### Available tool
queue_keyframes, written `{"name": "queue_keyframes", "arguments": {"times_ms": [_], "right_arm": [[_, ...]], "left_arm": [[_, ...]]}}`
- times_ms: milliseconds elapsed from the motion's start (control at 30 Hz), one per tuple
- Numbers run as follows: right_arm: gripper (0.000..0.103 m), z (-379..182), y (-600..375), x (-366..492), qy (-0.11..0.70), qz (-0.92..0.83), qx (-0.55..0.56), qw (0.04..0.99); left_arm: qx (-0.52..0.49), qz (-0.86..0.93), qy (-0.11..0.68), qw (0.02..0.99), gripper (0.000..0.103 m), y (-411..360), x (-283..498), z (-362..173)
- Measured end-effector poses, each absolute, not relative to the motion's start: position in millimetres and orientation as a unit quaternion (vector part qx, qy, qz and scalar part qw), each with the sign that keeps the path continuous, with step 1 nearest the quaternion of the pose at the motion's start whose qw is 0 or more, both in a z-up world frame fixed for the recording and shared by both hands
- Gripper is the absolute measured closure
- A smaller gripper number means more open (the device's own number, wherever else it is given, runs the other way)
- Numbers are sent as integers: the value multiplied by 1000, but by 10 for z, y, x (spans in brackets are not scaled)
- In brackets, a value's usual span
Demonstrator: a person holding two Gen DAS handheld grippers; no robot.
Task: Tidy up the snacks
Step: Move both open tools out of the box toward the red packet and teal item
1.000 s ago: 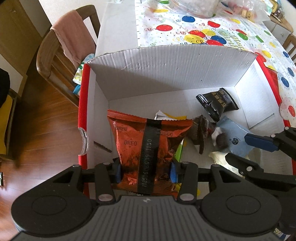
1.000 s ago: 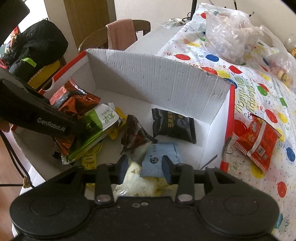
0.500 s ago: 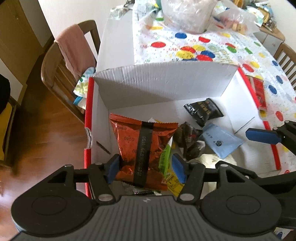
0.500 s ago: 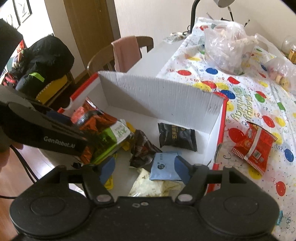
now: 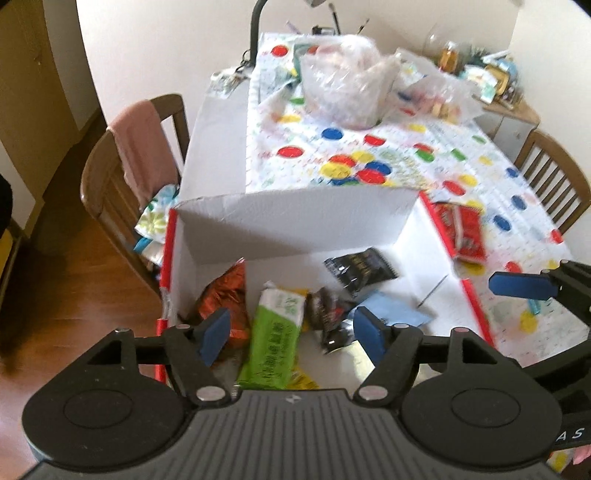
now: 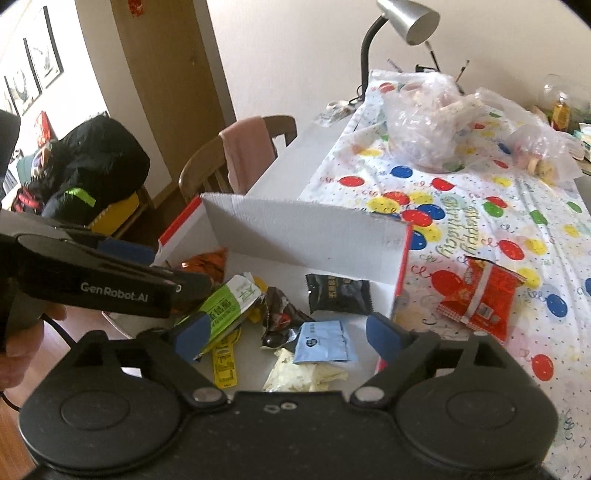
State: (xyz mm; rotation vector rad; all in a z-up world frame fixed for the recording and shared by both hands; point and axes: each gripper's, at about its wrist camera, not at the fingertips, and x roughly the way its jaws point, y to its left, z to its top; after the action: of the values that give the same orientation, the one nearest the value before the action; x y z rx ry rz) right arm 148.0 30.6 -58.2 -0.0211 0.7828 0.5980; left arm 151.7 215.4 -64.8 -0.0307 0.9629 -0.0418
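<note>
A white cardboard box (image 5: 295, 221) (image 6: 306, 232) with red edges holds several snack packs. An orange Oreo bag (image 5: 225, 295) (image 6: 207, 262) lies at its left wall, beside a green pack (image 5: 277, 339) (image 6: 225, 306), a dark brown wrapper (image 5: 325, 306) (image 6: 277, 314), a black pack (image 5: 360, 269) (image 6: 338, 293), a light blue pack (image 5: 391, 312) (image 6: 323, 341) and a pale crumpled pack (image 6: 303, 374). A red snack bag (image 5: 461, 232) (image 6: 480, 295) lies on the tablecloth right of the box. My left gripper (image 5: 291, 332) (image 6: 125, 254) is open above the box. My right gripper (image 6: 282, 338) (image 5: 522, 286) is open too, holding nothing.
The dotted tablecloth (image 6: 480, 206) carries clear plastic bags (image 5: 347, 88) (image 6: 428, 122) at the far end, with a desk lamp (image 6: 406, 22) behind. A wooden chair with a pink cloth (image 5: 136, 155) (image 6: 247, 151) stands left of the table. A black jacket (image 6: 92, 162) lies further left.
My left gripper let go of the orange Oreo bag, which now lies at the box's left wall. Both grippers opened wider and drew back up from the box.
</note>
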Motion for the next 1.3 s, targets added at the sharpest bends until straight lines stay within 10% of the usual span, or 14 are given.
{"name": "queue_keyframes", "arguments": {"times_ms": [1300], "right_arm": [[0,-973,-2557,1404,381,236,-9,894]], "left_arm": [[1,-103,474,875,20,-301,2140,-823]]}}
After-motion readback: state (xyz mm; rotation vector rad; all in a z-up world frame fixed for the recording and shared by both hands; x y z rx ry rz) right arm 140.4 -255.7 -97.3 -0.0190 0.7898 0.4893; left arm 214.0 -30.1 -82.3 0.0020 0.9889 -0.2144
